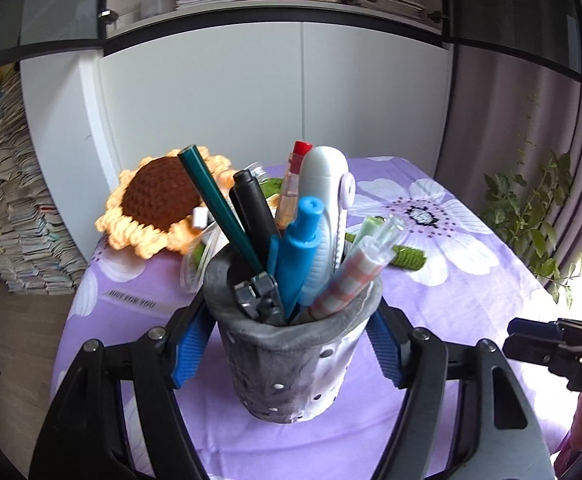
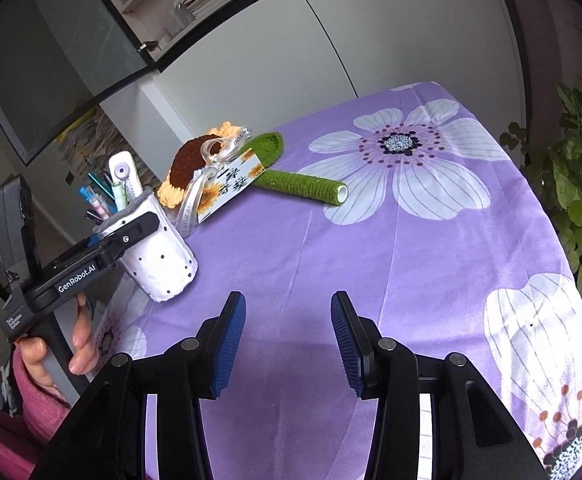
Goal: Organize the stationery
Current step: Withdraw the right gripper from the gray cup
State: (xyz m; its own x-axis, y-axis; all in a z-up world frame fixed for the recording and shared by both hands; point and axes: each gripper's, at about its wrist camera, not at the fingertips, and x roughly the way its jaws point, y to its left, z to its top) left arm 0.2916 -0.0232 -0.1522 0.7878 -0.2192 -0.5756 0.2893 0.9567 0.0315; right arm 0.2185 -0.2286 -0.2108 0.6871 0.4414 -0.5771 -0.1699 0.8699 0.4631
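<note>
**Pen holder gripped at the table's left edge**

On the purple flowered tablecloth, near its left edge, stands a grey-and-white dotted pen holder, leaning a little in the right wrist view. The left gripper is clamped on it, one blue pad pressed to each side of the cup just below the rim. A hand in a pink sleeve holds that gripper's handle. The holder is packed with stationery: a green pencil, a black marker, a blue pen, a white correction-tape dispenser, a red-capped tube and a pink checked pen. Just behind it lies a crocheted sunflower with a green stem, a ribbon and a printed card. The right gripper hovers over bare cloth well to the right of the holder, its jaws partly apart with nothing between them.
</note>
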